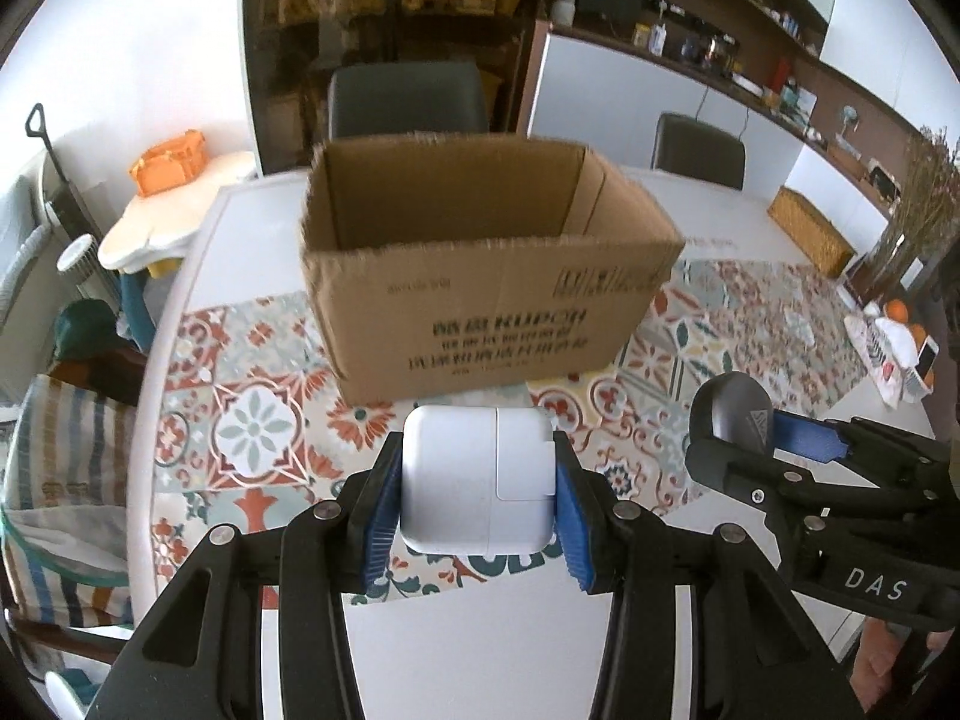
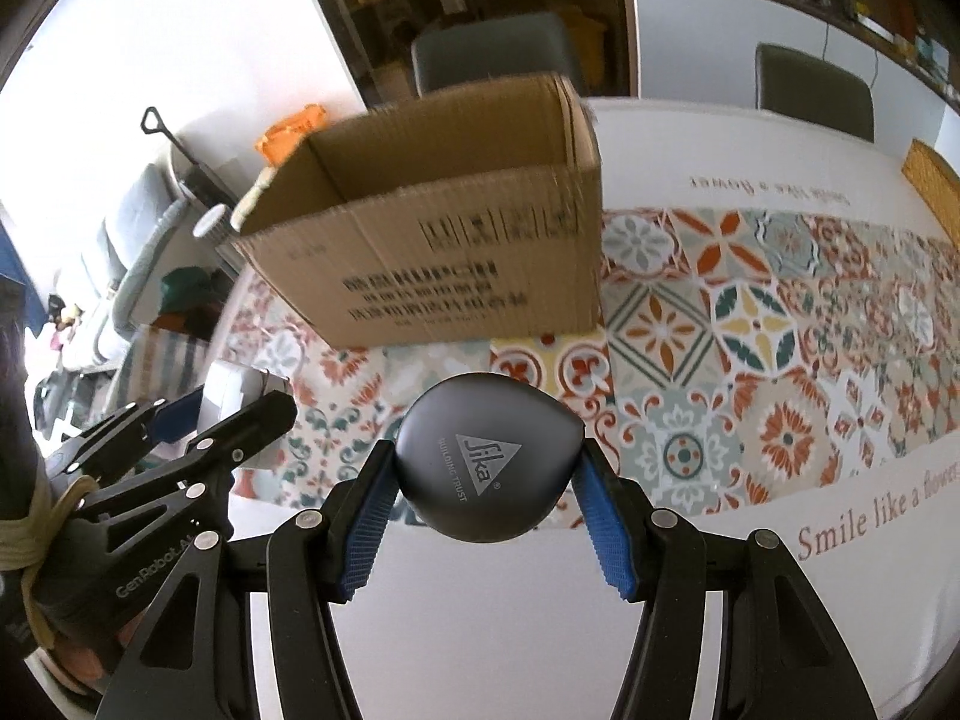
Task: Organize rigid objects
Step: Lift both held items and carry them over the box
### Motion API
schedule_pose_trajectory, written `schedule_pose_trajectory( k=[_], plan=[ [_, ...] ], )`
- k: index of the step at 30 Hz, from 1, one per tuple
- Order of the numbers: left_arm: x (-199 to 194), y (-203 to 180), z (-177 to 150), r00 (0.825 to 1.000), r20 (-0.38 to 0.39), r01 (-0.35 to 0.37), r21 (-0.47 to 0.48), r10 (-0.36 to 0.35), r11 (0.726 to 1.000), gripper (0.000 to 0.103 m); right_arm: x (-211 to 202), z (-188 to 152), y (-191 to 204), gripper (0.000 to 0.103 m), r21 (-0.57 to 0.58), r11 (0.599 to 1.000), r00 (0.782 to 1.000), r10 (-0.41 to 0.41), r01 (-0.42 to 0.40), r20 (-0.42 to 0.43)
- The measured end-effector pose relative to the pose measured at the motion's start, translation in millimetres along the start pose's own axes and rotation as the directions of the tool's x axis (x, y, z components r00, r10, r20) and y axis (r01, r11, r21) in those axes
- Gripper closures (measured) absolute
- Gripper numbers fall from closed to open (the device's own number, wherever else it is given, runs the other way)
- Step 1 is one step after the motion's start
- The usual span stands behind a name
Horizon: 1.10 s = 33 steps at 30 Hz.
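**Grippers each hold an item before the open carton**

Left gripper (image 1: 477, 489) pinches a white power adapter (image 1: 477, 480) between its blue pads (image 1: 381, 531), held above the patterned tablecloth (image 1: 240, 420), just short of the cardboard box (image 1: 480, 276). The box stands open-topped on the table (image 1: 420, 648), its printed side facing both cameras. To the right, the right gripper (image 2: 487, 480) clamps a dark rounded case (image 2: 487, 456) bearing a Sika logo, its fingers (image 2: 606, 531) pressed against the case's sides. This case also hangs above the tablecloth, near the box's front wall. Seen from the left wrist, the right gripper sits just beside the adapter, apart from it.
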<state>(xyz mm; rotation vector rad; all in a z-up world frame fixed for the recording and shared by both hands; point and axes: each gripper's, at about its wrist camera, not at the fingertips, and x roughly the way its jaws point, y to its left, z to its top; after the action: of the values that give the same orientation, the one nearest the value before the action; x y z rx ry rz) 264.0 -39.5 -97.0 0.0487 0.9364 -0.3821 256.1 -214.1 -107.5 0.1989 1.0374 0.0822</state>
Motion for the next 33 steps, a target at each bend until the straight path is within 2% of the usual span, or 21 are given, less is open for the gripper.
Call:
schedule_pose_trajectory(
  k=[16, 23, 33],
  plan=[
    [-52.5, -1.3, 34.7, 0.988, 0.147, -0.037, 0.0, 0.036, 0.999, 0.058, -55.0, 30.9, 21.8, 0.044, -0.066, 0.997, 0.986, 0.058, -0.048, 0.158],
    [-66.2, -2.3, 54.7, 0.977, 0.208, -0.054, 0.004, 0.052, 0.999, 0.058, -67.1, 48.1, 28.3, 0.044, -0.091, 0.994, 0.975, 0.076, -0.058, 0.21],
    [-76.9, -0.3, 89.5, 0.956, 0.286, -0.065, 0.006, 0.06, 0.998, 0.058, -82.6, 77.5, 34.3, 0.044, -0.127, 0.99, 0.947, 0.097, -0.061, 0.307]
  ],
)
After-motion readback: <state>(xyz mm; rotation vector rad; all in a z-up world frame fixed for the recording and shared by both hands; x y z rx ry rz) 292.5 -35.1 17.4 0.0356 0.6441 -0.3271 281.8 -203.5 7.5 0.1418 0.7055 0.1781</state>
